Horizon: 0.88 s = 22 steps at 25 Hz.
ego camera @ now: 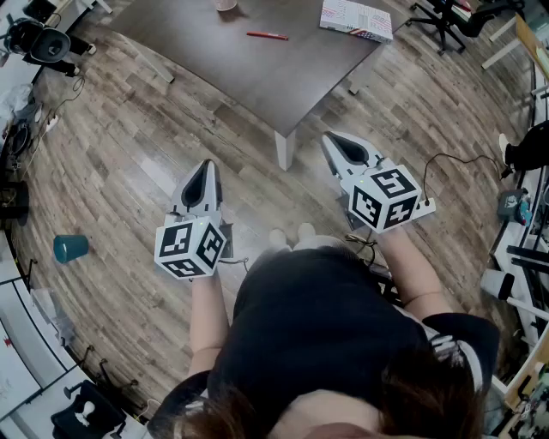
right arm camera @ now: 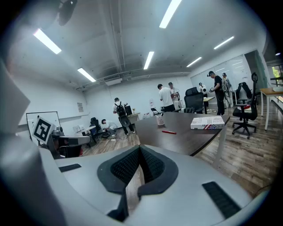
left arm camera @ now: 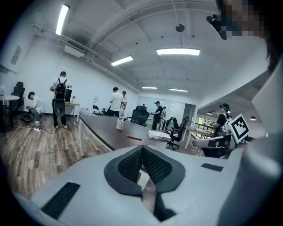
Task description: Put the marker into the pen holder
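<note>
Dark hair and a black shirt [ego camera: 317, 334] fill the near edge of the head view, with both forearms reaching out over the wooden floor [ego camera: 129, 146]. Left tongs [ego camera: 206, 165] are closed: in the left gripper view [left arm camera: 142, 148] the ribbed pads meet at their tips with nothing between them. Right tongs [ego camera: 331, 137] are closed too, pads [right arm camera: 150, 164] tip to tip in the right gripper view [right arm camera: 140, 148], and they hold nothing. Both tongs hang in the air near the body, touching no object, on the near side of the desk [ego camera: 257, 77] and well apart from the things on it.

On the far part of the desk lies the red marker [ego camera: 268, 35], flat on the dark top. Left of it and farther away, at the picture's edge, stands the pen holder [ego camera: 226, 4], a clear cup that is apart from the marker. Right of the marker lies a box [ego camera: 356, 19]. A teal cup [ego camera: 70, 248] lies on the floor at the left.
</note>
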### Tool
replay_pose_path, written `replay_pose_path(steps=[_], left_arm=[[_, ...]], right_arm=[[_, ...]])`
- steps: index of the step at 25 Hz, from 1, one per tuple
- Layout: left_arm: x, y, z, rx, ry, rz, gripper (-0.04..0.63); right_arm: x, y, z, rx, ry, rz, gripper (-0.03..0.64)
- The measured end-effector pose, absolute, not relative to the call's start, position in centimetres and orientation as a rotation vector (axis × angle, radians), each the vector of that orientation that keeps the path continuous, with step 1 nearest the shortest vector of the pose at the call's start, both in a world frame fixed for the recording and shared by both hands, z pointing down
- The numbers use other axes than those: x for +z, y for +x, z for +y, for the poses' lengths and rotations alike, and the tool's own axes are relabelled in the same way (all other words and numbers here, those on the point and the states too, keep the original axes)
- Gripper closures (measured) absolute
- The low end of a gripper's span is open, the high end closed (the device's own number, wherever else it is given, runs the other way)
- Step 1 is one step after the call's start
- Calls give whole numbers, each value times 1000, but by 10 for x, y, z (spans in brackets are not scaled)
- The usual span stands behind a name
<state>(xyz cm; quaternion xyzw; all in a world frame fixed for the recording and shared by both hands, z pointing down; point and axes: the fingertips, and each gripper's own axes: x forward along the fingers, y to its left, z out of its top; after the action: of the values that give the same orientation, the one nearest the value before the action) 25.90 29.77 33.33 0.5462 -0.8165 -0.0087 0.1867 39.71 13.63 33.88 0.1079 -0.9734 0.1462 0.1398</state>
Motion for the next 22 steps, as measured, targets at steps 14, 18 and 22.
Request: replay_pose_path(steps=[14,18,22], left_arm=[[342,267,273,-25,1523,-2290,568],[342,269,271,-17,1508,-2307,568],[345,275,269,3,1511,-2313,568]], right_arm=[[352,388,113,444,171,-2806,598],[357,384,114,398,94,-2803,598],[364,373,115,368,30,-2795,598]])
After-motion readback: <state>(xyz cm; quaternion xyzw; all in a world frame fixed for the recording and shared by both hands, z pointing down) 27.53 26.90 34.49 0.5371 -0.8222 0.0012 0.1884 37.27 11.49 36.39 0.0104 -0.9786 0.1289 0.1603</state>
